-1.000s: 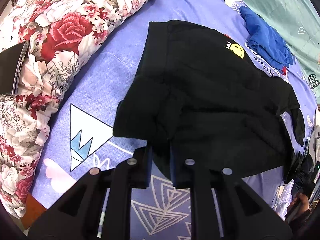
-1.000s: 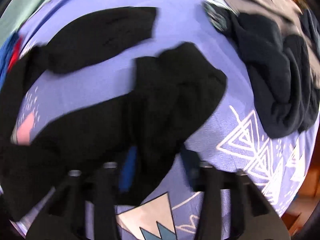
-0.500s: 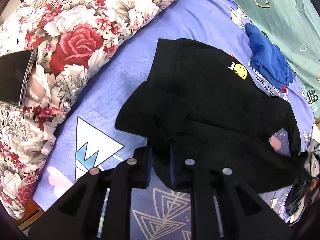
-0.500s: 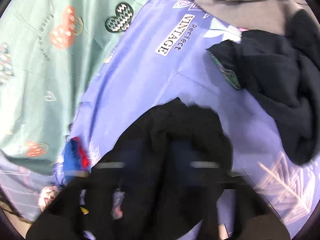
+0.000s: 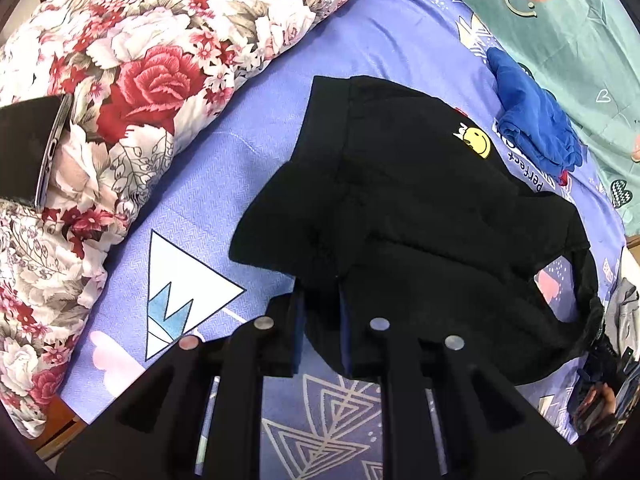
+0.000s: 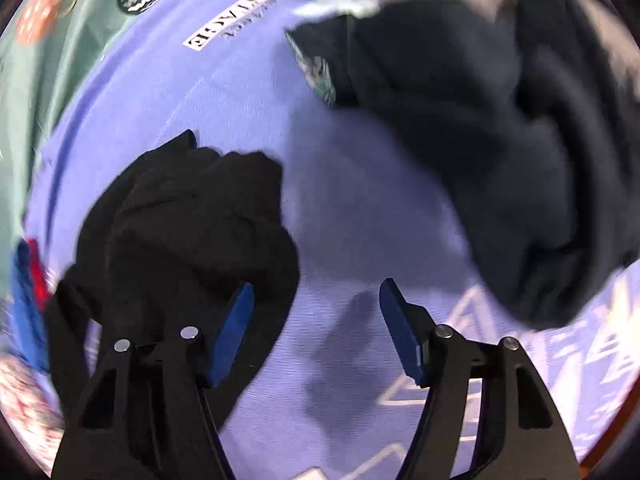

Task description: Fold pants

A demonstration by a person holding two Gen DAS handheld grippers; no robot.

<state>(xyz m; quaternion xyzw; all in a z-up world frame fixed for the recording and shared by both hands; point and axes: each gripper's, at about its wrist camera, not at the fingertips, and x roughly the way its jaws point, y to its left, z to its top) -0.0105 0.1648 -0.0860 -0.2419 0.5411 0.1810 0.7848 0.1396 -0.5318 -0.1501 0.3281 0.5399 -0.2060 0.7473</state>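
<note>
Bed [image 5: 256, 128]: covered by a lilac sheet printed with triangles; carries everything listed below.
Floral quilt [image 5: 132, 64]: bunched along the bed's left edge; a dark flat item lies on it, cut off by the frame, not identifiable.
Teal cloth [image 5: 560, 40]: upper right, partly out of frame.
Black pants [image 5: 408, 208]: partly folded in the bed's middle, yellow smiley patch upward; near edge bunched.
Dark clothes heap [image 6: 500, 140]: right of the pants, blurred, separate pieces hard to tell.
Blue garment [image 5: 532, 120]: crumpled beyond the pants.
Left hand-held gripper [image 5: 322, 296]: clamped on the pants' near edge.
Right hand-held gripper [image 6: 316, 304]: jaws apart and just been closing, nothing between them; pants' end just beside its left finger.
</note>
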